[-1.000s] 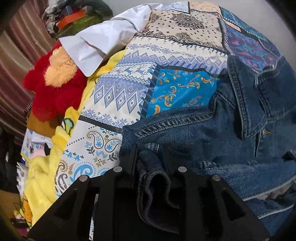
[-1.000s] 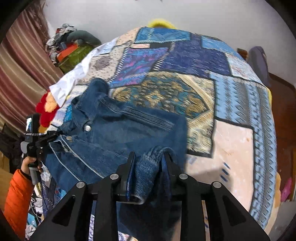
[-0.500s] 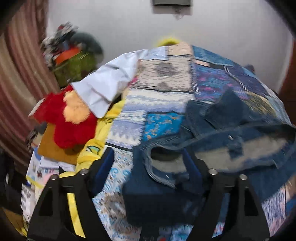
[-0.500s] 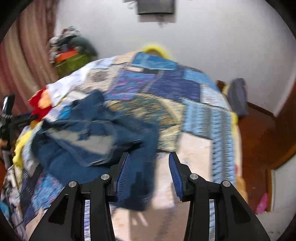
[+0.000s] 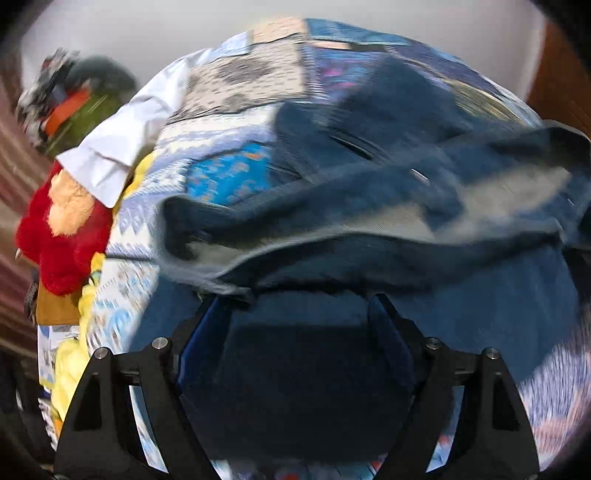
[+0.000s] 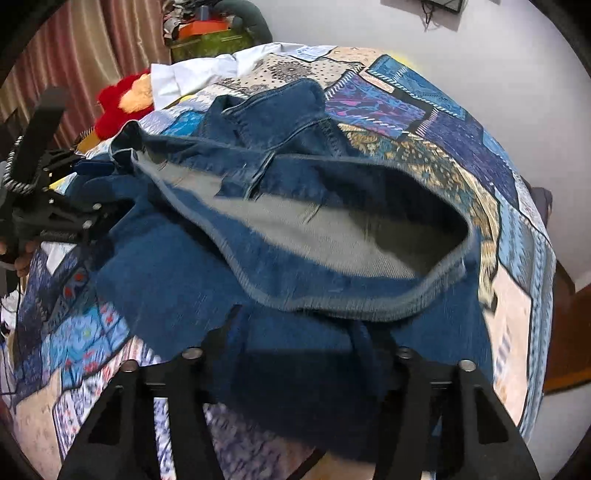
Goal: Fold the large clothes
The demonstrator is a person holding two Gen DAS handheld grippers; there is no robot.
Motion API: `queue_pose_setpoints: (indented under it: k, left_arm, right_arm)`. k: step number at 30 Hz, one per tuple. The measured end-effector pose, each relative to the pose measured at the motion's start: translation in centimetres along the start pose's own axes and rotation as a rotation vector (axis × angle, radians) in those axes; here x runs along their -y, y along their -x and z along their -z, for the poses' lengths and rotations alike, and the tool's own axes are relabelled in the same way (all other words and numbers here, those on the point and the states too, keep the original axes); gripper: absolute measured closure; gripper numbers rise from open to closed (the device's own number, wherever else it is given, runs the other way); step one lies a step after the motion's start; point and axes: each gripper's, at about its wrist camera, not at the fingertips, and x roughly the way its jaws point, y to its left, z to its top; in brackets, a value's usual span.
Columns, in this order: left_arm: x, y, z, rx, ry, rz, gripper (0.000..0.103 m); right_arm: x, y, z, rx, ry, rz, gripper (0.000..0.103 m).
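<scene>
A blue denim jacket (image 5: 369,166) lies crumpled on the patchwork quilt (image 5: 236,92), its hem turned over so the grey inside (image 6: 314,236) shows. My left gripper (image 5: 291,325) stands wide open over the jacket's near edge, and denim fills the gap without being pinched. The right gripper (image 6: 301,332) is at the jacket's (image 6: 166,266) other near edge. Its jaws are opening, with a loose fold of denim between the fingers. In the right wrist view the left gripper (image 6: 103,190) shows at the far left, held by a hand (image 6: 18,258).
A red and orange plush toy (image 5: 59,229) and a white cloth (image 5: 122,140) lie at the quilt's left edge. A pile of bags and clothes (image 6: 210,33) stands by the striped curtain (image 6: 92,48). The quilt (image 6: 424,147) drops off to a wooden floor (image 6: 569,332) on the right.
Both grippers were shut on denim folds a second ago; both have let go and spread their jaws. The jacket's hem now lies flopped forward, grey side up, and both hands have shifted.
</scene>
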Motion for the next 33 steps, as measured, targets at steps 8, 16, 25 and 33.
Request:
queue_pose_setpoints:
  k: [8, 16, 25, 33]
  left_arm:
    - [-7.7, -2.1, -6.2, 0.027, 0.21, -0.105, 0.022]
    - [-9.0, 3.6, -7.0, 0.148, 0.235, -0.1, 0.022]
    - [-6.3, 7.7, -3.9, 0.168, 0.117, 0.006, 0.021]
    - [1.2, 4.0, 1.1, 0.084, -0.063, 0.09, 0.021]
  right_arm:
    - [8.7, -1.4, -7.5, 0.052, -0.343, -0.038, 0.047]
    - [9.0, 3.3, -7.3, 0.216, -0.447, -0.094, 0.047]
    - [2.7, 6.8, -6.5, 0.233, -0.206, -0.024, 0.042]
    - [-4.6, 0.3, -4.5, 0.094, -0.053, -0.055, 0.031]
